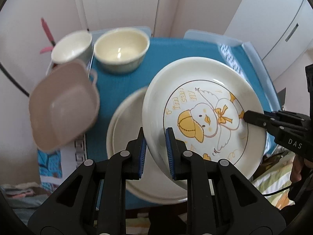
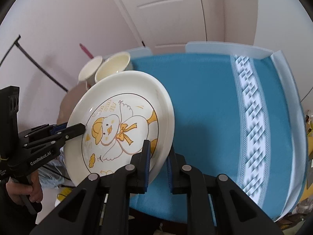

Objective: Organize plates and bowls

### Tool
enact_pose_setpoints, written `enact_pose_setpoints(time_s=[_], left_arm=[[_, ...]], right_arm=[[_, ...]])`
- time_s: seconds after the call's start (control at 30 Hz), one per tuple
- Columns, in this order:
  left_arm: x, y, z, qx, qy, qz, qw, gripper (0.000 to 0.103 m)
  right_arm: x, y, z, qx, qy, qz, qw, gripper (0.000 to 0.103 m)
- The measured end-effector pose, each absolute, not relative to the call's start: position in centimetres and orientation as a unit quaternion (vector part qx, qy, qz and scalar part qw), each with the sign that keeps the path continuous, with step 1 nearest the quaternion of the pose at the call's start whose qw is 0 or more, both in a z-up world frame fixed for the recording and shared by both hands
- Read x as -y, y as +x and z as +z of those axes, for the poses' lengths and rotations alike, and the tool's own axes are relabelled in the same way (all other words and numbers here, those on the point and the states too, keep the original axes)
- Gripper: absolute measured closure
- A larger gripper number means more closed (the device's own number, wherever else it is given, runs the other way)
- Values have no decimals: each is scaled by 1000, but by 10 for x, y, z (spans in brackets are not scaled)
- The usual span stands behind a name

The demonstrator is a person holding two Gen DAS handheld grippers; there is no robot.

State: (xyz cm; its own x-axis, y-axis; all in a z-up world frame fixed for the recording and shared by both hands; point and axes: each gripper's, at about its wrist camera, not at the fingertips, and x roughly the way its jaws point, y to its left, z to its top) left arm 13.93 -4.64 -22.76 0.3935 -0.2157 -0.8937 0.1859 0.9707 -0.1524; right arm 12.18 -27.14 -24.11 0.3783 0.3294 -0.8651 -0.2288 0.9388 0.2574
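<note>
Both grippers (image 1: 155, 137) (image 2: 158, 152) clamp duck plate (image 1: 203, 109) above blue-clothed table (image 2: 205, 101); maybe door (image 2: 168, 13) behind.

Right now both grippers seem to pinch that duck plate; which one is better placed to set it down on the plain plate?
Probably the left gripper. It clamps the duck plate on the rim nearest the plain plate, which lies just below it. The right gripper holds the far rim, out over bare blue tablecloth.

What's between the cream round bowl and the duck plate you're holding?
In the left wrist view, only bare blue tablecloth lies between the cream round ceramic bowl and the tilted white duck-print plate.
</note>
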Motion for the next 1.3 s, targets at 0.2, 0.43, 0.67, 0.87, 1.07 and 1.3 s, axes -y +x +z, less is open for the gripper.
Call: enact_pose_setpoints(time_s=[0.2,0.43,0.67,0.87,1.07,1.3], left_arm=[[39,128,-260,-556,-14,-122,822,86],[31,130,-280,-566,-8,-117,816,86],[40,139,-285,-562,32,-98,821,86],[51,138,-281,-552,83,-77,826,85],[56,136,-280,-542,121,-55,830,86],[56,134,-278,-530,140,-49,835,86]], right_arm=[[254,109,-262,-546,30,157,822,89],[243,107,-268,-546,1,148,825,89],[236,108,-271,-544,-12,148,826,89],[233,109,-273,-544,-22,152,825,89],[230,111,-275,-544,-24,162,823,89],[226,111,-279,-547,-25,161,821,89]])
